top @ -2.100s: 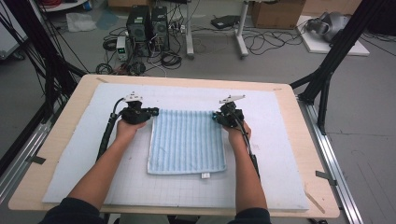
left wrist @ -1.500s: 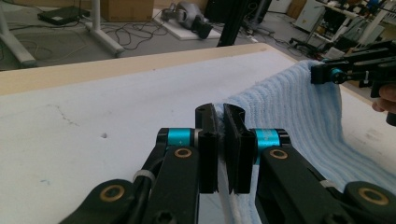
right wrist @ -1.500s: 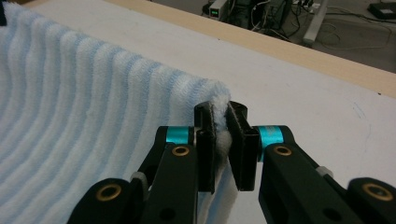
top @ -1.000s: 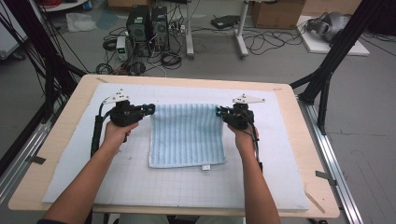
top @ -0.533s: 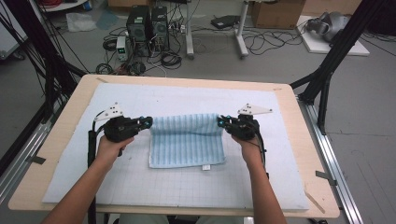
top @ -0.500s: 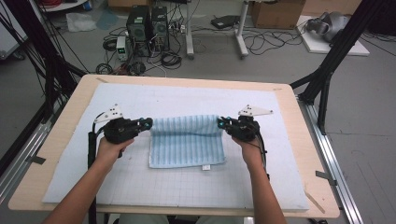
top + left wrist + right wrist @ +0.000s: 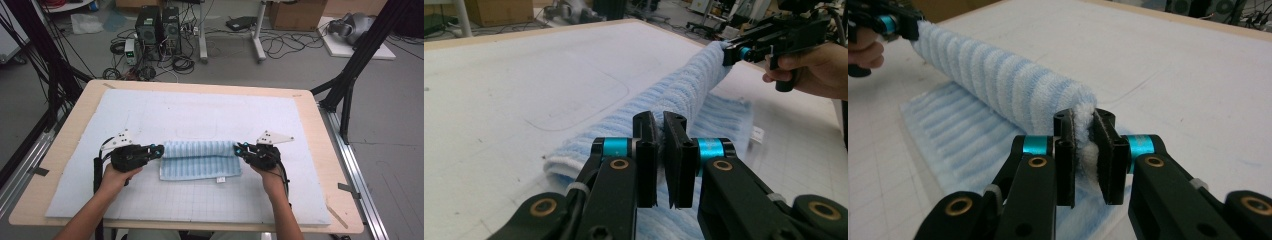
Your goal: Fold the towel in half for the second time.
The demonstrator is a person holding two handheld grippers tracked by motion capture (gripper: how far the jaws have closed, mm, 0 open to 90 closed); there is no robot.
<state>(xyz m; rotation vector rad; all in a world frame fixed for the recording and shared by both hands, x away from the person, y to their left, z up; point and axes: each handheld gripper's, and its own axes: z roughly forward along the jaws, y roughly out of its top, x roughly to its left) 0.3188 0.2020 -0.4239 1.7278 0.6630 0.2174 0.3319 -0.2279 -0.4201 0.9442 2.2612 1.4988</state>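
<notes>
Left tool (image 7: 159, 149) was clenched on the left end of the towel (image 7: 200, 159); in the left gripper view the two black jaws stood nearly together with a thin lip of blue terry pinched between them. Left hand (image 7: 116, 176) gripped the tool body from below, cable trailing down beside the forearm, grey three-cornered plate sitting on top.

Right tool (image 7: 239, 148) was likewise clenched on the towel's right end; the right gripper view showed a tuft of white-blue pile squeezed between the pads (image 7: 1068, 150). Right hand (image 7: 270, 176) was behind it, its plate pointing toward the counter's right edge.

Between the two tools the towel's far edge was lifted and folded over toward the person, forming a rounded roll stretched from tool to tool. The lower part of the towel lay flat beneath and in front of the roll, striped light blue and white, with a small white tag (image 7: 219, 179) at its near edge.

The towel rested on a pale mat (image 7: 210, 110) with a faint grid, roughly mid-width and in the near half. The mat covered most of the wooden counter (image 7: 327, 165).

Beyond the counter, on the floor: computer towers (image 7: 159, 25), tangled cables, a cardboard box.
</notes>
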